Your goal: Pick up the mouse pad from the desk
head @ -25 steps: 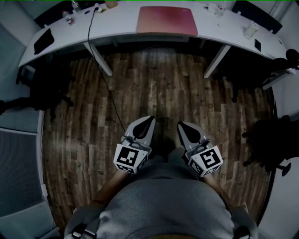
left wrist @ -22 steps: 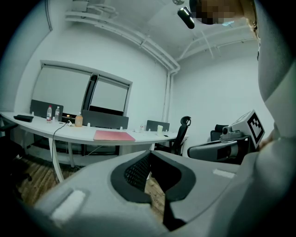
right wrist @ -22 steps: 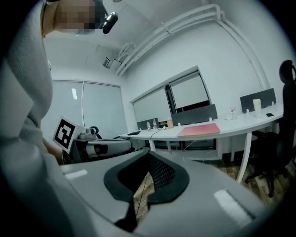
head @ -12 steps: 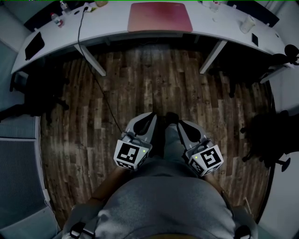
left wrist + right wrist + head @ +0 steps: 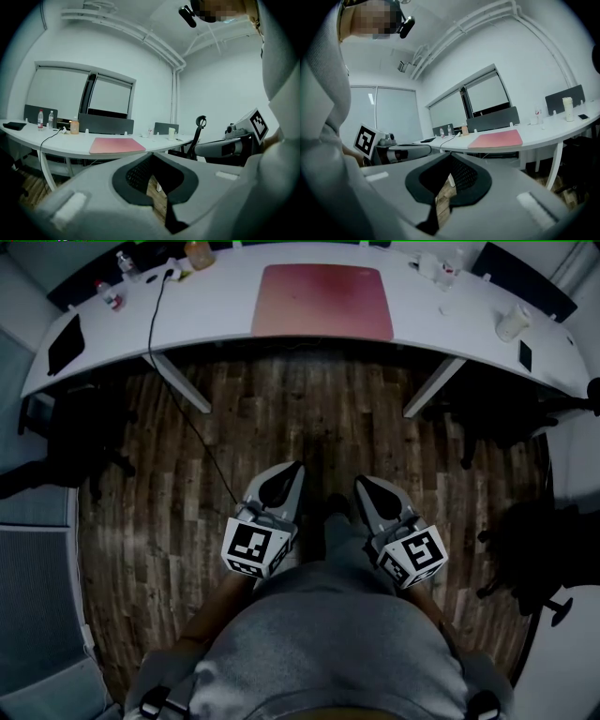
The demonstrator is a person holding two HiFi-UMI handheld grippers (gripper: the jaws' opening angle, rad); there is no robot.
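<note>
Left gripper (image 5: 294,469) and right gripper (image 5: 361,481) both pressed together on nothing, held side by side over the wooden floor (image 5: 319,418) in front of the person (image 5: 328,643), well apart from the pink mouse pad (image 5: 322,301) lying flat midway along the curved white surface (image 5: 211,298).

We were in an office. A long white desk (image 5: 216,310) curved across the top of the head view, and low dark divider panels (image 5: 105,125) stood along its far edge. A dark swivel chair (image 5: 534,540) waited at the right edge on the wood-plank floor (image 5: 309,418). At the centre left of the left gripper view we saw wide windows (image 5: 110,96) covered with roller blinds.
</note>
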